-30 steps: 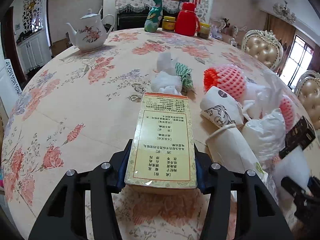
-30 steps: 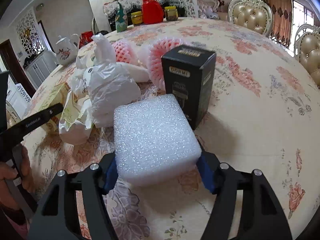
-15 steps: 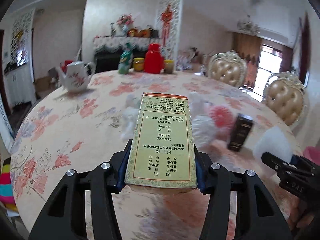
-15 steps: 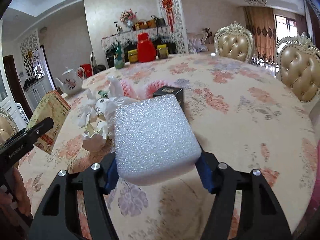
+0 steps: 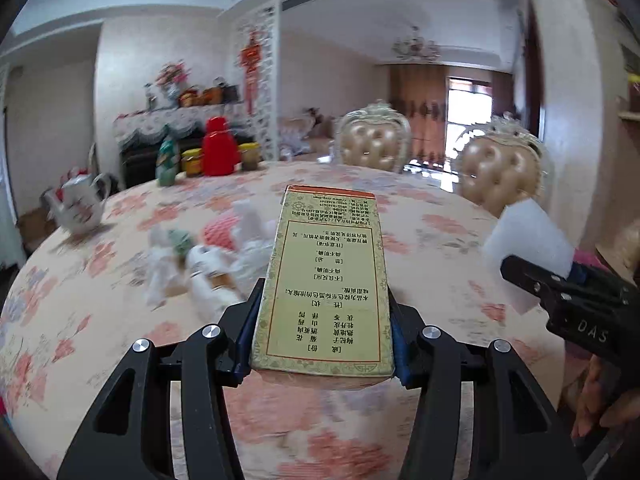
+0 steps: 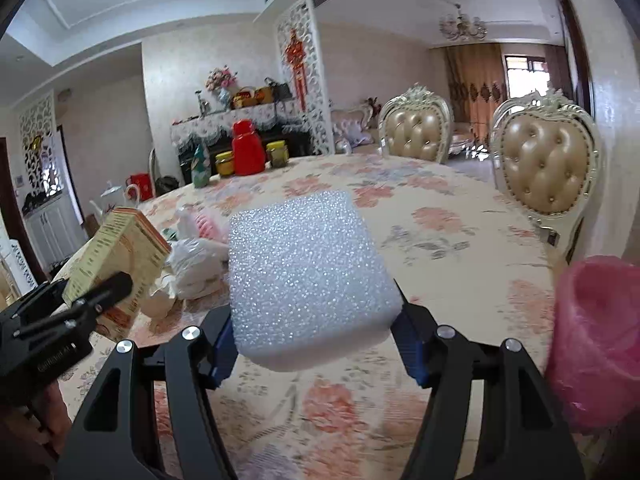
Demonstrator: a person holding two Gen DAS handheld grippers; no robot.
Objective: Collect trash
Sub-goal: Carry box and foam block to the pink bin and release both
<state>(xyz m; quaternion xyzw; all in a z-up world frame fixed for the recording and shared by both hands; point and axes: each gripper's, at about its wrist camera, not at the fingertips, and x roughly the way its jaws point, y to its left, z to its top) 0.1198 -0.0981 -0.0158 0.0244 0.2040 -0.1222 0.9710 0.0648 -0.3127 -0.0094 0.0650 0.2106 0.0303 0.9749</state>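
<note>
My left gripper [image 5: 318, 340] is shut on a yellow cardboard box [image 5: 328, 280] with Chinese print, held above the flowered table [image 5: 440, 240]. My right gripper [image 6: 314, 332] is shut on a white foam block [image 6: 308, 280], also held above the table. The foam block shows at the right of the left wrist view [image 5: 528, 252], and the box at the left of the right wrist view [image 6: 116, 256]. A pile of trash [image 5: 208, 256] lies on the table: white bags, paper wraps and red foam fruit nets. A bin with a pink bag [image 6: 596, 332] stands at the right table edge.
A white teapot [image 5: 80, 204] stands at the table's left. A red jug [image 5: 220, 152], jars and a green bottle stand at the far side. Two padded chairs [image 6: 552, 168] stand at the right. The person's hand [image 5: 600, 404] holds the right gripper.
Both grippers have lifted and pulled back from the table with the box and the foam block in them. The views have turned right, and the pink-bagged bin has come into the right wrist view.
</note>
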